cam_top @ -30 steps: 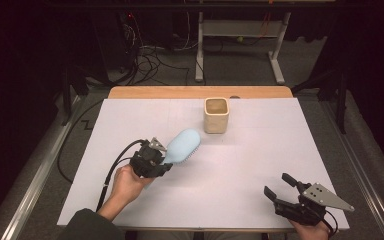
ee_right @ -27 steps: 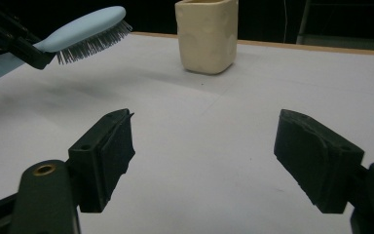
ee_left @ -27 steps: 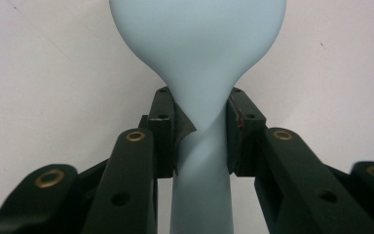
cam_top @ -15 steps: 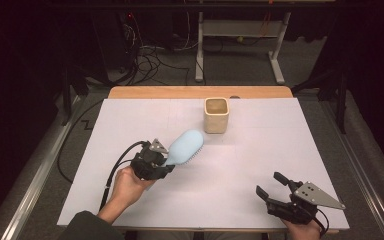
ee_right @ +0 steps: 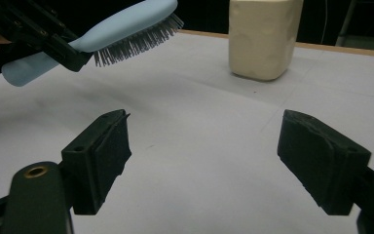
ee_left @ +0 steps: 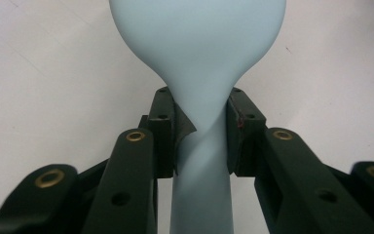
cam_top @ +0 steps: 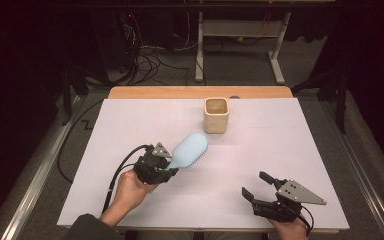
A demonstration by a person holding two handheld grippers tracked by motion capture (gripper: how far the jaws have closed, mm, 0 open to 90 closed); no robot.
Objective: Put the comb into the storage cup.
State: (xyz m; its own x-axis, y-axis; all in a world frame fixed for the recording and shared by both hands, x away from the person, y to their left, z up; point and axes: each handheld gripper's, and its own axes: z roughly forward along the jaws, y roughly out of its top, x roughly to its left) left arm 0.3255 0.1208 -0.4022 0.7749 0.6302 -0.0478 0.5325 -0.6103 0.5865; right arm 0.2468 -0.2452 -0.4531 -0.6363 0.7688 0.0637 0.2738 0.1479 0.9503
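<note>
Gripping the pale blue hairbrush [cam_top: 187, 151] by its handle, left claw [cam_top: 167, 167] holds it bristles-down above the desk [cam_top: 280, 145]; right claw [cam_top: 255, 186] has just been opening, nothing between its pads.

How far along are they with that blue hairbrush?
Picked up: the left tool clamps the blue hairbrush by its handle, bristles down, above the table. The right tool, its jaws just opened wider, holds nothing. The beige cup stands apart; the brush isn't there yet.
</note>
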